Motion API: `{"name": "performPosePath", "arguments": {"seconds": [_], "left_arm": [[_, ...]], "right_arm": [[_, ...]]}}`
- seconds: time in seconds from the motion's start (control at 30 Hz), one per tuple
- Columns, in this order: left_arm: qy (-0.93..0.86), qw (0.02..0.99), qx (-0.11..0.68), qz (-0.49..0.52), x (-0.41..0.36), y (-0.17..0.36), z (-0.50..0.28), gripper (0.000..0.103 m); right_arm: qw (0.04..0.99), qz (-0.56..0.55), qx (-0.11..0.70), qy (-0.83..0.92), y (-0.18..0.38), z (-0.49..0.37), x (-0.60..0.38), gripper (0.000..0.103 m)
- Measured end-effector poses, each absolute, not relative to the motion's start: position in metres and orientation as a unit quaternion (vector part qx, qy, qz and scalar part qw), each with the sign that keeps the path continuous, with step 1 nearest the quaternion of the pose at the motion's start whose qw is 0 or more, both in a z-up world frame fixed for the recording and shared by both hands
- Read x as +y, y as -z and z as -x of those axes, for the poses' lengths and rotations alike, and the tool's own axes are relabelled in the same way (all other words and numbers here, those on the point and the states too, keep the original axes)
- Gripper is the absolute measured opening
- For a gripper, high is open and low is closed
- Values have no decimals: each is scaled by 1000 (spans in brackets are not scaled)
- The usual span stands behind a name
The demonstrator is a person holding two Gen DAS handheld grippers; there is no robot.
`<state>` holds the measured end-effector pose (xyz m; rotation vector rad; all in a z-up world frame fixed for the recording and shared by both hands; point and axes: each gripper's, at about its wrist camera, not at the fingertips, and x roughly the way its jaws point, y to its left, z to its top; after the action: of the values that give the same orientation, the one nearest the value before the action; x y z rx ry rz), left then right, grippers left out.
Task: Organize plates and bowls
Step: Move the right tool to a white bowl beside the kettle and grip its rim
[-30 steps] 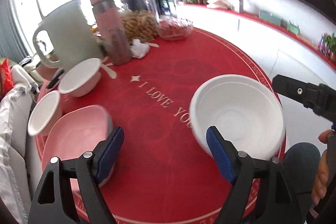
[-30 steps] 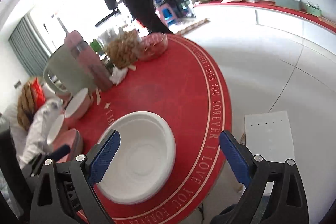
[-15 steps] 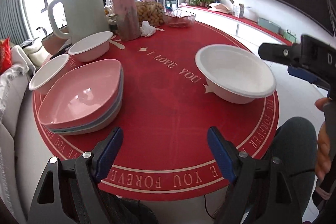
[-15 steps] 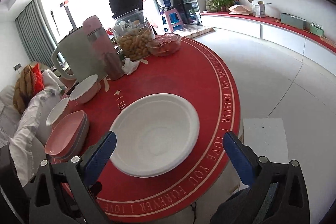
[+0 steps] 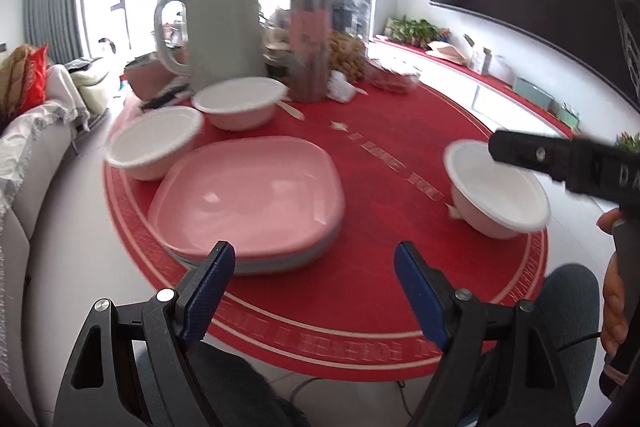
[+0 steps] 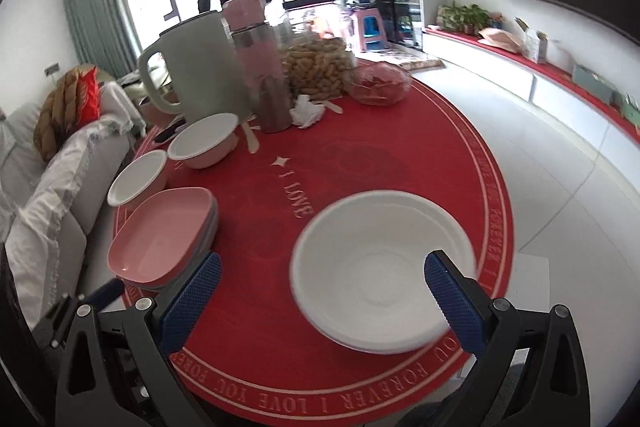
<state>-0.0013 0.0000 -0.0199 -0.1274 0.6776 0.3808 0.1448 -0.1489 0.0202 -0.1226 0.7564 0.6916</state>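
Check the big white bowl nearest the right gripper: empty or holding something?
Empty. The right wrist view looks straight into the big white bowl and shows only its bare white inside; it stands upright on the red table.

The round red surface (image 6: 400, 155) carries pale lettering. In the right wrist view, "I LOVE" (image 6: 294, 197) runs down the middle of the frame below a small four-pointed star; a white bowl hides what follows. Around its rim a repeated band reads "I LOVE YOU FOREVER" (image 6: 472, 355), clearest at the lower right and bottom of the frame.

In the left wrist view the band's "FOREVER" (image 5: 348, 345) shows upside down at the bottom centre; the middle line of text is too blurred to read. At the right edge, the black body of the right claw (image 5: 560, 163) bears pale letters, of which "DA" (image 5: 629, 175) shows before the frame cuts it off.
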Motion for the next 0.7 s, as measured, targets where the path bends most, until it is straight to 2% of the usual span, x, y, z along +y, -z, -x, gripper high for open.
{"name": "performPosePath", "arguments": {"seconds": [0.23,0.4,0.53,0.7], "left_arm": [[-211,927,302,78,54,-25,11,85],[-233,924,294,79,106,-64,-17,86],[-228,911,331,88,154,-72,-64,86],[-232,890,382,92,203,-58,-120,86]], "right_arm": [[833,82,390,-383,-37,-153,-91,102],[818,83,418,-386,-51,-181,-55,102],[797,54,466,-380,-48,-214,-30,102],[787,45,502,-356,-34,-249,1,102]]}}
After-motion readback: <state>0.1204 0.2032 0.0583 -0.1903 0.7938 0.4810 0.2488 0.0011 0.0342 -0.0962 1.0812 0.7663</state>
